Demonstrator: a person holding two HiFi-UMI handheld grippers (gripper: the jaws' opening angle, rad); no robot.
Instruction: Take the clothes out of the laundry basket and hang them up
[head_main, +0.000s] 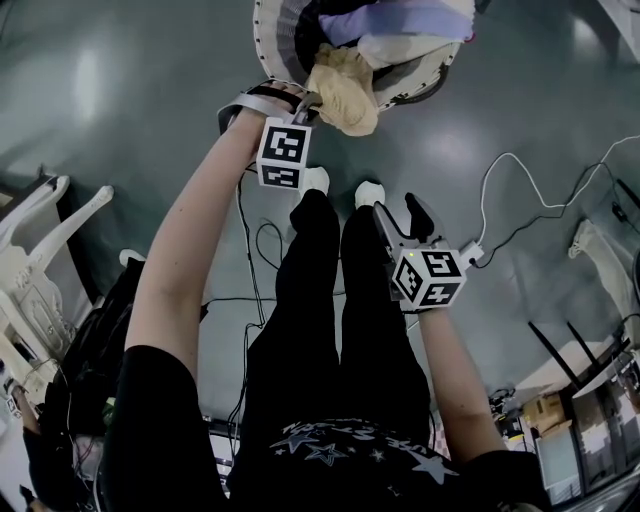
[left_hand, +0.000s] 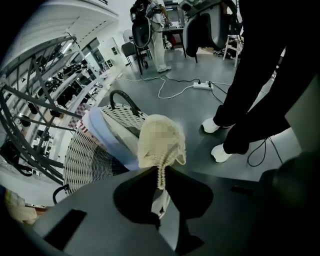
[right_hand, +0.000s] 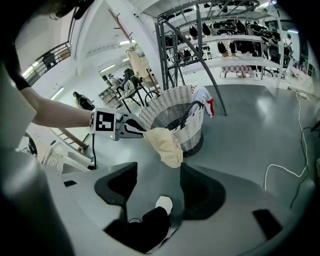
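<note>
**At basket rim: left hand-held gripper clamped on cream garment**

Left gripper view: the left hand-held gripper (left_hand: 159, 186) has its jaws pressed together on the ribbed edge of the cream garment (left_hand: 159, 141). The head view hides that pinch behind the marker cube.

Head view only: other clothes (head_main: 400, 28), pale blue and white, fill the laundry basket (head_main: 268, 40).

Right gripper view: the garment hangs from the left hand-held gripper, outside the basket wall and above the floor (right_hand: 260, 135). The right hand-held gripper (right_hand: 159, 186) has its jaws wide apart with nothing between them. It is well apart from the garment, over the person's shoe (right_hand: 164, 203).
</note>
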